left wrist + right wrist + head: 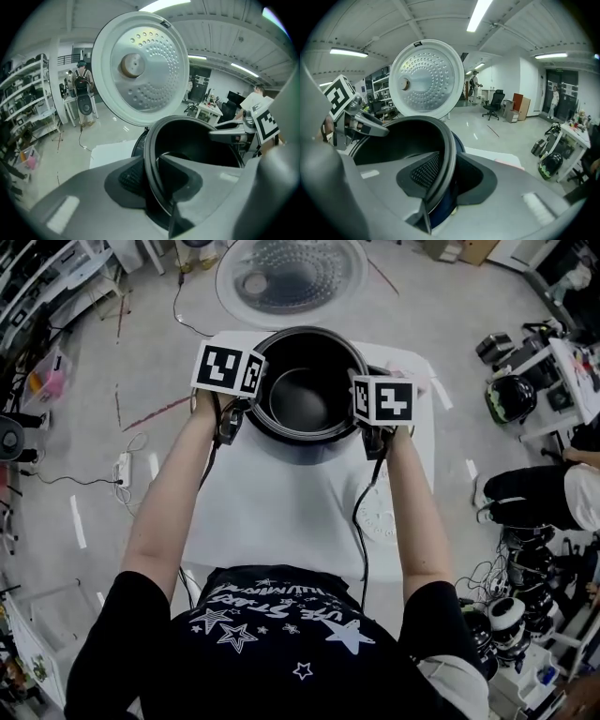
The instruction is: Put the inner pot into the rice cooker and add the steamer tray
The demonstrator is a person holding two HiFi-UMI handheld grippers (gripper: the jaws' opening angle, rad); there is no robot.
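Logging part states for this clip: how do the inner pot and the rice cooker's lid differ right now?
The inner pot is dark and plain; the lid is silvery inside, with holes. The inner pot sits mouth-up in the rice cooker; the lid stands swung open behind. The pot's rim is between the jaws of the left gripper and the right gripper; neither touches the lid. Both are round.

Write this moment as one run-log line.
inner pot: in rice cooker | left gripper: shut on rim | right gripper: open around rim | lid: up
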